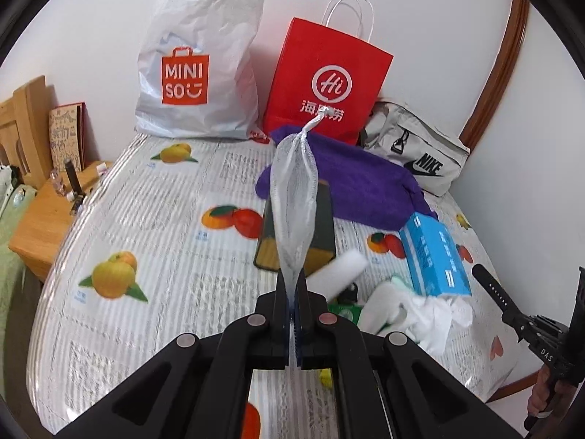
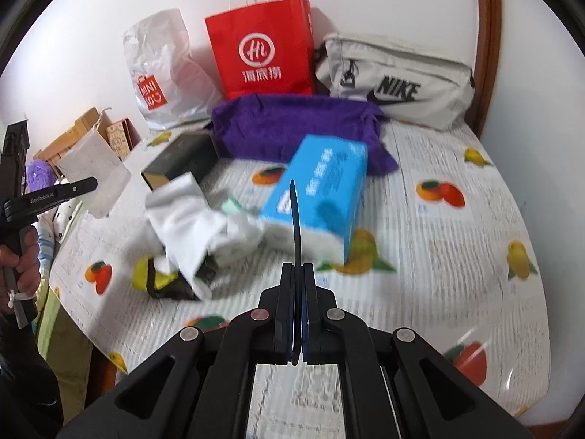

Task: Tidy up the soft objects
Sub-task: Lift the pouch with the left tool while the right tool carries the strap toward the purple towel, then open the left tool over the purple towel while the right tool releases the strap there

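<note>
free: tablecloth (image 2: 457, 256) right side | blocked: tissue box (image 2: 321, 190), white cloths (image 2: 190, 219), purple towel (image 2: 292, 124)

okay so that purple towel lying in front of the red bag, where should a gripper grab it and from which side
Grip the purple towel at its loose front right corner, where the fabric trails onto the tablecloth, coming from above on the near right. The blue tissue pack and dark box crowd its front left, and bags block the back.
</note>
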Action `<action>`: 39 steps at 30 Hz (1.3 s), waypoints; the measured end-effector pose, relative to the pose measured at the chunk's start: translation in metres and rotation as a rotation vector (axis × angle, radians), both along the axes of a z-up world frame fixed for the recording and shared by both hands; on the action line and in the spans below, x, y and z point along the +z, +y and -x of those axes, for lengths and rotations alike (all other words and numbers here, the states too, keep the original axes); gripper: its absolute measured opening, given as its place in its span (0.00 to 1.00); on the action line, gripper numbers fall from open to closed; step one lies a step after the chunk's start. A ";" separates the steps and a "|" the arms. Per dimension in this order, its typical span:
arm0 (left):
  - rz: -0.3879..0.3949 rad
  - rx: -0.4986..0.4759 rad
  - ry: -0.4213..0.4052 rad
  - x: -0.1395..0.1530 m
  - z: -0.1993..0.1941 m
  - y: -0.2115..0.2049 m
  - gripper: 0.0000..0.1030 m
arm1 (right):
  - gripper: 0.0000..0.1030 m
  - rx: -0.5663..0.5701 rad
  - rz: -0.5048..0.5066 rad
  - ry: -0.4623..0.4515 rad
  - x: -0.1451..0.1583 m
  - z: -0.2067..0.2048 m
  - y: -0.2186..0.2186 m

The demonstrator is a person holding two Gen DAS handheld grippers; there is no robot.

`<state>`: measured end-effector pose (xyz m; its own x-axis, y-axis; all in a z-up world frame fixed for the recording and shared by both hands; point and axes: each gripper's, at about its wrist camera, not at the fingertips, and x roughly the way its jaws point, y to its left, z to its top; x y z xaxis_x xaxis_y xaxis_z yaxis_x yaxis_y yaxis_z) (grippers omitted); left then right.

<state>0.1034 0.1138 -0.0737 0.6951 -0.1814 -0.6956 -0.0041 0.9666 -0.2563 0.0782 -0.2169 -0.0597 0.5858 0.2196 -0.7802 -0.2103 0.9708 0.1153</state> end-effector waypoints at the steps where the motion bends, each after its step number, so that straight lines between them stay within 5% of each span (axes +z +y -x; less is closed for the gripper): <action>1: -0.002 -0.001 -0.002 0.003 -0.004 0.000 0.02 | 0.03 0.001 -0.003 -0.004 0.002 -0.005 0.000; 18: -0.021 -0.044 -0.006 0.029 -0.108 -0.023 0.02 | 0.03 -0.019 0.012 -0.057 0.025 -0.126 -0.002; 39: -0.054 -0.124 0.091 -0.001 -0.225 -0.047 0.03 | 0.03 -0.012 0.018 0.008 -0.019 -0.249 0.002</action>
<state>0.3283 0.0666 -0.0744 0.6030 -0.2229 -0.7660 0.0955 0.9734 -0.2080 0.3277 -0.2147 -0.0792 0.5821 0.1988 -0.7885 -0.1980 0.9751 0.0996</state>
